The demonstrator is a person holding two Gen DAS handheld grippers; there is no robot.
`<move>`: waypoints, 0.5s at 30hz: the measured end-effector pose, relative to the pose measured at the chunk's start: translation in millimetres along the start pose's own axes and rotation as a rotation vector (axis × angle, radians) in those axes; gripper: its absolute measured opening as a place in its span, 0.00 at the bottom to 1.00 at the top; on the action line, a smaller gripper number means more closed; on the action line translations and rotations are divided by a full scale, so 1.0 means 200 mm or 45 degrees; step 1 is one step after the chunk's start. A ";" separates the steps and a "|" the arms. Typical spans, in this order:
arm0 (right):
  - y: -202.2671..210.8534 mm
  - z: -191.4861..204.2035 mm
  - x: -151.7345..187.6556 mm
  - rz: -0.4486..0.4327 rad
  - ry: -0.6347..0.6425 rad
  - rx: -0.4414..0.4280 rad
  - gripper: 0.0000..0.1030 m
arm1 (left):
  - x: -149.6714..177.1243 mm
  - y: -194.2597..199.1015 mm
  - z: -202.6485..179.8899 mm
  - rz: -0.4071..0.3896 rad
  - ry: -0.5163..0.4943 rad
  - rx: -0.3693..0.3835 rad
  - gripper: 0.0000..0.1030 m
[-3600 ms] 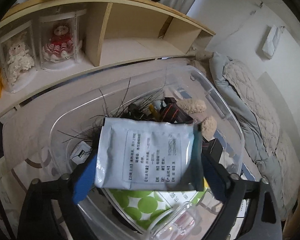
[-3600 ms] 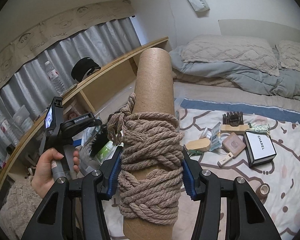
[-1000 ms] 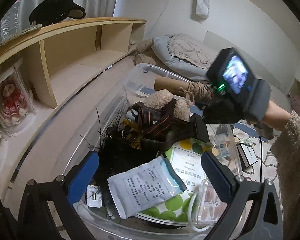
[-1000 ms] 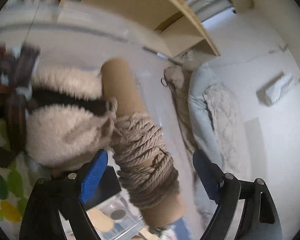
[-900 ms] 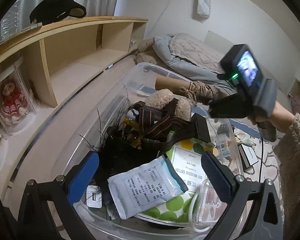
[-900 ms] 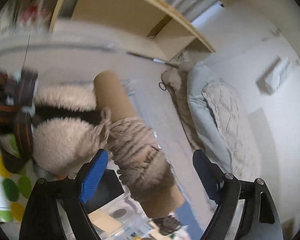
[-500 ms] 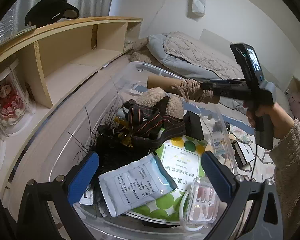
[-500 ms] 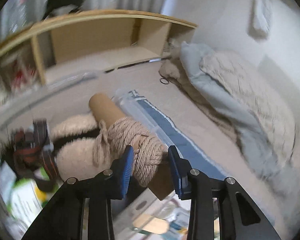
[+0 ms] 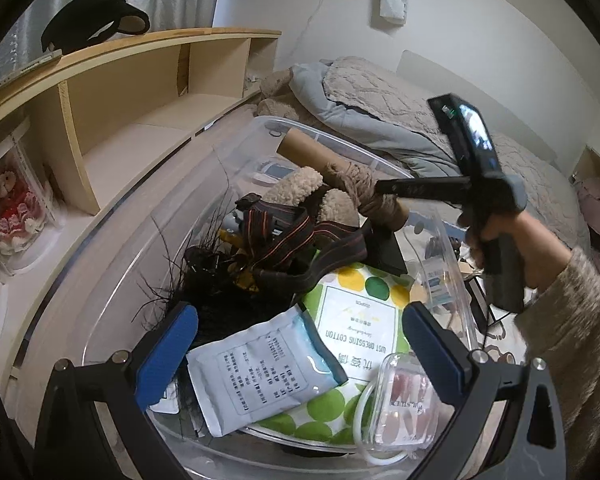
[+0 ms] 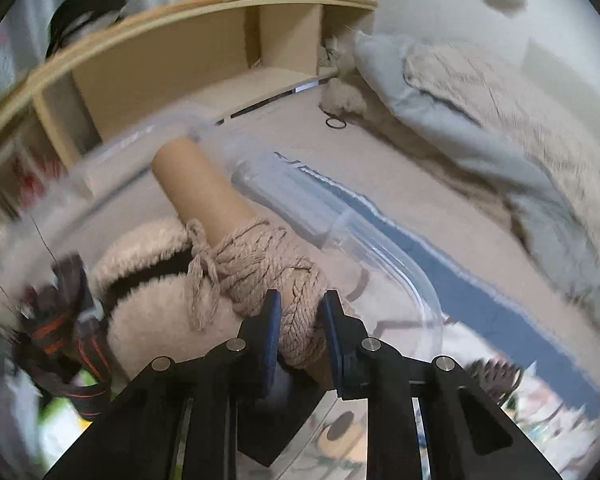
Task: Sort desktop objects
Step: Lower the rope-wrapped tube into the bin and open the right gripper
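Left wrist view: clear plastic bin fills the frame ahead of the left gripper, whose blue fingers are spread wide with nothing between them. Wooden shelf unit stands beyond the left finger, bed with grey quilt beyond the right finger. Inside the bin, between and just past the fingertips: green-dotted cotton pack, white sachet lying on top of it nearer the left finger, small clear case by the right finger. Farther out: striped strap, black feathery thing, fluffy beige item. Right gripper reaches in from the right side, hand-held, clamped on the rope-wrapped cardboard tube, which lies tilted across the bin's far end, resting against the fluffy item.

Right wrist view, blurred: right gripper fingers are nearly closed, pinching the rope winding of the cardboard tube. Tube extends forward and left from the fingertips; fluffy item sits left of the fingers, bin rim curves off to the right.
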State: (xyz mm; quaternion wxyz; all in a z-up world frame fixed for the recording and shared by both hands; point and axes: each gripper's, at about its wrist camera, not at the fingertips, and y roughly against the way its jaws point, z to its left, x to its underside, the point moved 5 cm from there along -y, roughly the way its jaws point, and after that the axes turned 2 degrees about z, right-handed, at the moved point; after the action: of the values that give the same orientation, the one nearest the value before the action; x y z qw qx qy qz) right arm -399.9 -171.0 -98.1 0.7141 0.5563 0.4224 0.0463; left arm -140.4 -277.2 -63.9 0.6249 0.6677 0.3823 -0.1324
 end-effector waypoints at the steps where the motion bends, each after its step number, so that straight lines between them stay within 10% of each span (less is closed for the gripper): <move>1: 0.02 -0.02 0.00 -0.001 -0.011 -0.001 0.21 | 0.00 0.00 0.00 -0.002 -0.001 -0.003 1.00; 15: 0.18 0.04 0.06 -0.098 0.004 -0.059 0.21 | -0.01 0.01 0.01 -0.012 0.021 -0.009 1.00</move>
State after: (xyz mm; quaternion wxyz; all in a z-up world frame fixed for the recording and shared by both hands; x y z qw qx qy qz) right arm -372.9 -156.5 -73.4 0.7273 0.5230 0.4434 0.0297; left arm -139.7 -279.3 -62.0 0.6234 0.6647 0.3910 -0.1287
